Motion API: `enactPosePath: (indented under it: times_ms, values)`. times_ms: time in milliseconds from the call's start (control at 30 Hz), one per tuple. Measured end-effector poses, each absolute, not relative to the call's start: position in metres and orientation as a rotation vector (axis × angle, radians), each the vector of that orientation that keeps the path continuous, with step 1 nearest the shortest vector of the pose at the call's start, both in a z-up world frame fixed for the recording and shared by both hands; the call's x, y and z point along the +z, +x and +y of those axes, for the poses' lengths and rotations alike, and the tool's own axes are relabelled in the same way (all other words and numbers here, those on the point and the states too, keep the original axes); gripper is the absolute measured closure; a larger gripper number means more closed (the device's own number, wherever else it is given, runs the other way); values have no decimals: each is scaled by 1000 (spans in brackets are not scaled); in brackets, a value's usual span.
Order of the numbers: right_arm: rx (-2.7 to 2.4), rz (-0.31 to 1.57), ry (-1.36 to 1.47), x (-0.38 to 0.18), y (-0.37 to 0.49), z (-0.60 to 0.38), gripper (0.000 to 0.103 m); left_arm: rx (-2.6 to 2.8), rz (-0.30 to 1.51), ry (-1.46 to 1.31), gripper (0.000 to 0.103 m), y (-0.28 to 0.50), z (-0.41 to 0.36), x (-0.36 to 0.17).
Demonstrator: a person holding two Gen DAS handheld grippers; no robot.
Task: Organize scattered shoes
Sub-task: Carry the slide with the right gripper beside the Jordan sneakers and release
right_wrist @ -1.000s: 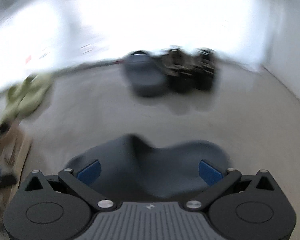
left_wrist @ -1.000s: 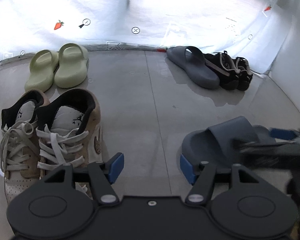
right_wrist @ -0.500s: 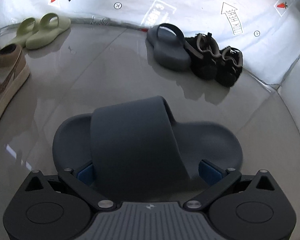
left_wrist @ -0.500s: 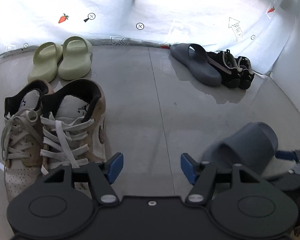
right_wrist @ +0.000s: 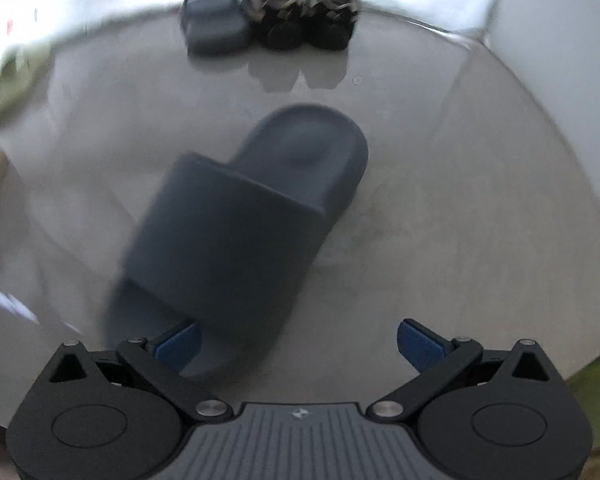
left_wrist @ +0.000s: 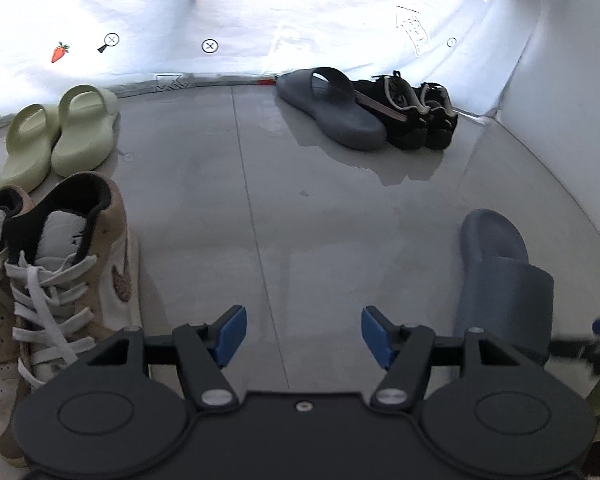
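Near grey slide (right_wrist: 244, 216) now lengthwise on the floor (left_wrist: 300, 208), toe pointing toward the far wall; half a second ago crosswise. Right gripper (right_wrist: 298, 344) open, left pad beside the slide's heel, right pad clear of it. Left gripper (left_wrist: 302, 336) open over bare floor, nothing between pads. Matching slide (left_wrist: 332, 108) unmoved against black sneakers (left_wrist: 412, 112). Tan high-tops (left_wrist: 60, 264) and green slides (left_wrist: 60, 132) unchanged at left.

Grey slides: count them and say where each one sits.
2. One grey slide lies at the back by the white sheet, touching the black shoes. The other grey slide lies near, on the floor at the right, just ahead of the right gripper. None seem hidden.
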State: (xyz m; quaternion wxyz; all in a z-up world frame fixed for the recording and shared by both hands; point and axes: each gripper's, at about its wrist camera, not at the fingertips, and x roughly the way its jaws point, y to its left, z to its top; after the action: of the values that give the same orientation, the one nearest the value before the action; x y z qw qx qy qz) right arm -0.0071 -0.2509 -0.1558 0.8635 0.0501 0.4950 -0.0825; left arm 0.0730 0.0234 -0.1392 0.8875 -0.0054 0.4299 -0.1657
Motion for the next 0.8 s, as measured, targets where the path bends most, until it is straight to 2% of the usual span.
enactPosePath:
  times_ms: [167, 300, 400, 600, 800]
  values:
    - [-155, 905, 231, -146, 3, -245, 0, -345, 888, -11, 38, 70, 23, -138]
    - [-215, 982, 355, -172, 34, -240, 0, -327, 869, -11, 38, 65, 28, -134]
    - [-299, 1036, 336, -187, 47, -230, 0, -292, 863, -27, 38, 61, 38, -133]
    - [-268, 1012, 290, -189, 48, -227, 0, -213, 866, -73, 38, 55, 60, -132]
    - [-46, 1018, 159, -187, 49, -213, 1, -199, 870, -81, 37, 55, 67, -131]
